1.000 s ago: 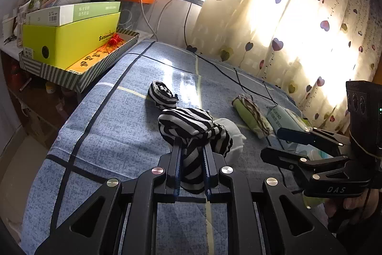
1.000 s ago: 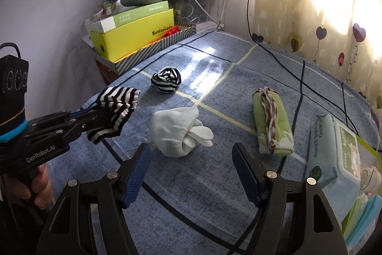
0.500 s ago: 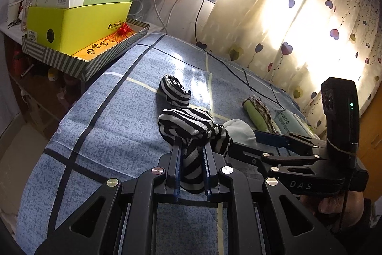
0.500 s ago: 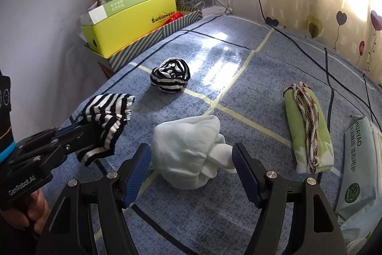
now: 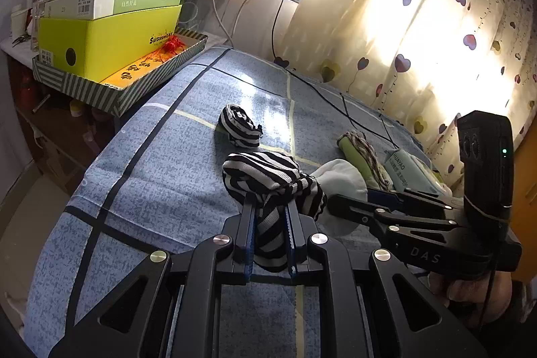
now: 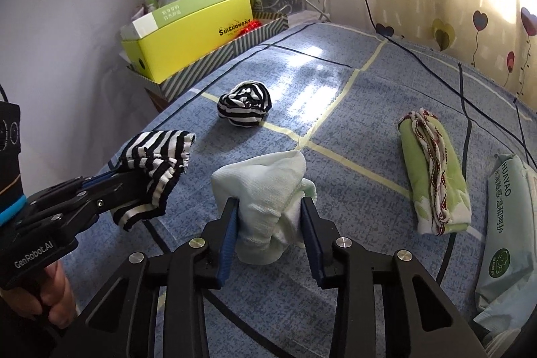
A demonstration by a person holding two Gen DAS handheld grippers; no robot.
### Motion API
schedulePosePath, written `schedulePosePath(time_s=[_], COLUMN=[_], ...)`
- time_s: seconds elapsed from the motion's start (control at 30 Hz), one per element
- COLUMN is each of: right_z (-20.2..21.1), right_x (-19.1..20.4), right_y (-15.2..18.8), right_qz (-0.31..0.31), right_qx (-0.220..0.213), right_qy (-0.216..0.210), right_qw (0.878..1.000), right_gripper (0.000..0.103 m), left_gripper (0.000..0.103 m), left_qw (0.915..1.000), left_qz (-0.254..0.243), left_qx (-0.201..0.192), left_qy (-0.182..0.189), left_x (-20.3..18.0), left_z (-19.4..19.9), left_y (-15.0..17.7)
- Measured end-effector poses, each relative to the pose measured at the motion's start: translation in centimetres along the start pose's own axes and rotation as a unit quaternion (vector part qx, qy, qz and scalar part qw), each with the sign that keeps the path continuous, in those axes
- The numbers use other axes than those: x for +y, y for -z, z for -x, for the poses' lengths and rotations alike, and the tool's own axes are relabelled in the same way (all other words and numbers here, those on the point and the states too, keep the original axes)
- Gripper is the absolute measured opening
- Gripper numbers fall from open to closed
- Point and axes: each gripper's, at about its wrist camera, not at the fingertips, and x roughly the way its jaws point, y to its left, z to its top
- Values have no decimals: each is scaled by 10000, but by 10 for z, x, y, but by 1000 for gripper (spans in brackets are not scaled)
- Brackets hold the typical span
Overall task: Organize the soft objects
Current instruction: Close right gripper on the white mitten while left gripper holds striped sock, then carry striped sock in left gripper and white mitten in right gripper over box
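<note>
Two claws, two soft bundles over the blue checked bed

At the left of the right-wrist frame the left claw [image 6: 134, 176] is clenched on a striped sock [image 6: 156, 163], held above the bed [image 6: 352, 83]. In the lower centre the right claw [image 6: 270, 227] squeezes the white cloth bundle [image 6: 265, 190], which sits between its jaws. The loose bundle could slip out or unroll if lifted by its folds.

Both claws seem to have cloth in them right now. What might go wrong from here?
The right claw pinches only part of the loose pale mint cloth bundle, so it may unravel or slip when lifted. The striped black-and-white sock dangling from the left claw hangs close beside it and might snag.
</note>
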Motion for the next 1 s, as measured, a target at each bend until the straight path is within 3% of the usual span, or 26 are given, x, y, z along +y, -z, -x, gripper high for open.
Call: schedulePosePath(time_s=[0.43,1.0], right_z=[65,130], right_x=[0,-30], right_y=[12,39], right_qz=[43,-285], right_qx=[-586,-1178], right_qy=[-13,184], right_qw=[9983,9925], right_gripper=[35,35], left_gripper=[16,16], left_qw=[9997,9959], left_qz=[-199,-841], left_qx=[-142,-204], left_qy=[-22,252], left_x=[-29,-103], left_z=[17,24], left_y=[3,-1])
